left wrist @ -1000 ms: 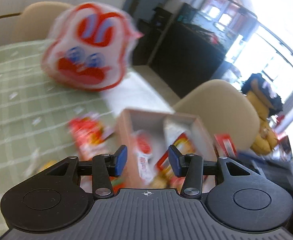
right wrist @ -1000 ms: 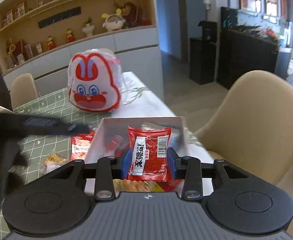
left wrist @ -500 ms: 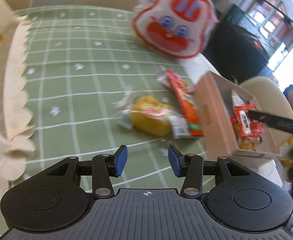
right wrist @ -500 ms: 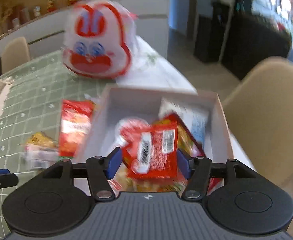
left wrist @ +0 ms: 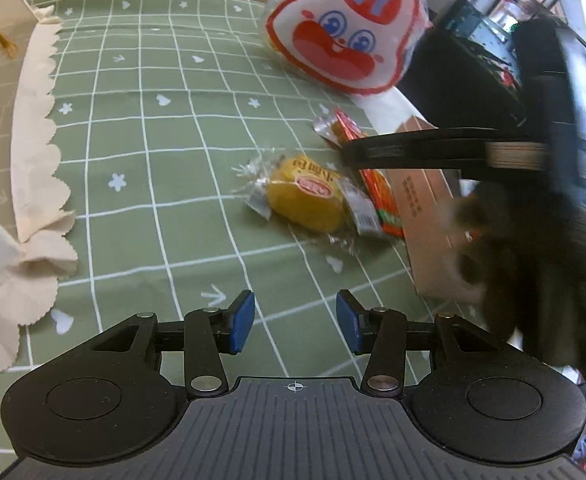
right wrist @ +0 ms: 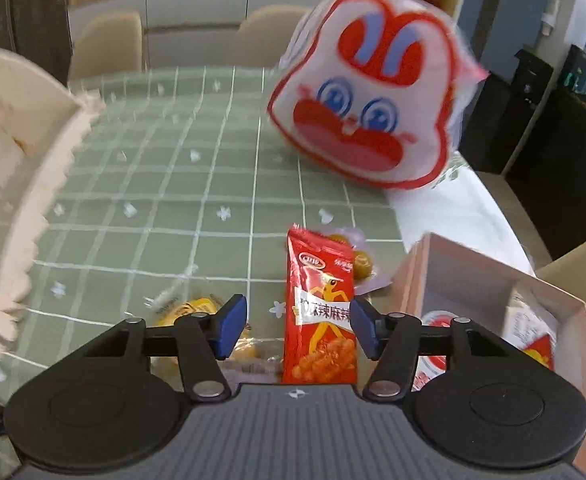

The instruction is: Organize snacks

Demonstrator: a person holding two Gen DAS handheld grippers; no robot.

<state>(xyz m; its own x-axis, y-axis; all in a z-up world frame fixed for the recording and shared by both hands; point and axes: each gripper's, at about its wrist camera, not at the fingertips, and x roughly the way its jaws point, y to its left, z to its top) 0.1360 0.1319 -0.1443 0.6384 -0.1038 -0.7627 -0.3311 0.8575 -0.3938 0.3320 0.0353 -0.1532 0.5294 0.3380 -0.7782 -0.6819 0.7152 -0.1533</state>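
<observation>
- The left claw (left wrist: 295, 322) hangs wide and empty over the green worktop (left wrist: 141, 152), well short of the yellow cake (left wrist: 305, 196); a shallow reach could pinch only its crinkly wrapper and let it slip.
- The right claw (right wrist: 299, 326) has just been narrowing; it grips nothing, and the red packet (right wrist: 320, 320) lies on the worktop between its pads, beside the box (right wrist: 417, 276); closing off-centre could skid the packet or snag the cake beneath.
- The right tool crosses the left view; both reaching together risks a knock.
</observation>
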